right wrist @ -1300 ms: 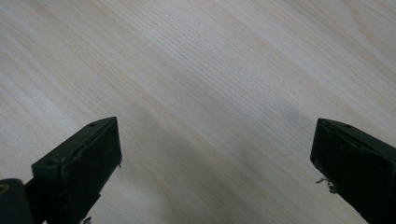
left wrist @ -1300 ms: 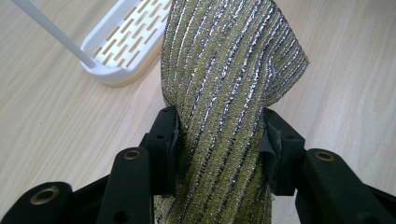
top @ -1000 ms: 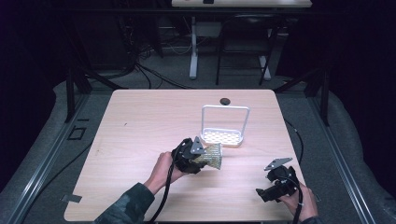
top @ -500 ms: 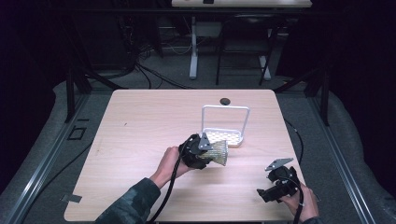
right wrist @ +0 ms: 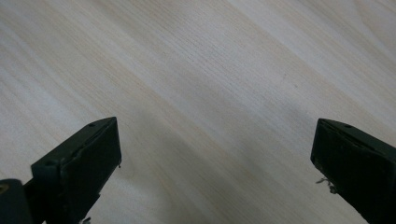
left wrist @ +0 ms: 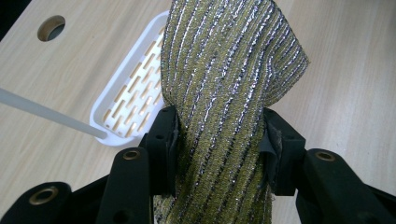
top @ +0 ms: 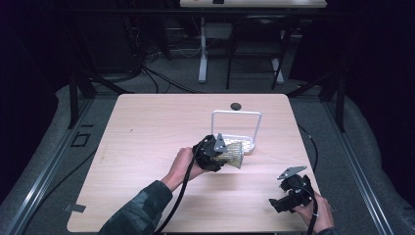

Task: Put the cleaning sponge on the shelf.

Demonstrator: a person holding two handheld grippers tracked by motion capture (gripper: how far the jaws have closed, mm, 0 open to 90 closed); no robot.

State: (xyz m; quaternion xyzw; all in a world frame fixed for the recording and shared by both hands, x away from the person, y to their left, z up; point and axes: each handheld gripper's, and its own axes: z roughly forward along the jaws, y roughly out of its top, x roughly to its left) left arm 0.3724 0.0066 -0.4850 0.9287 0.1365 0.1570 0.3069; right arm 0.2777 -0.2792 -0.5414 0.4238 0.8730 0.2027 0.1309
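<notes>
The left claw (left wrist: pixel 219 135) pinches a green-gold, silver-striped scouring cloth (left wrist: pixel 229 70), held just near of a white slotted plastic tray (top: pixel 247 145) at the light wooden table's (top: pixel 147 142) centre. The right claw (right wrist: pixel 215 154), jaws spread wide and empty, hovers over the near right corner.

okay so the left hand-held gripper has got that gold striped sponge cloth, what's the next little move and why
Probably carry the sponge cloth a bit farther over the white slotted tray before letting go. The left hand-held gripper is clamped on it beside the tray's near edge, not yet above the slots. The right hand-held gripper is open over bare table.
</notes>
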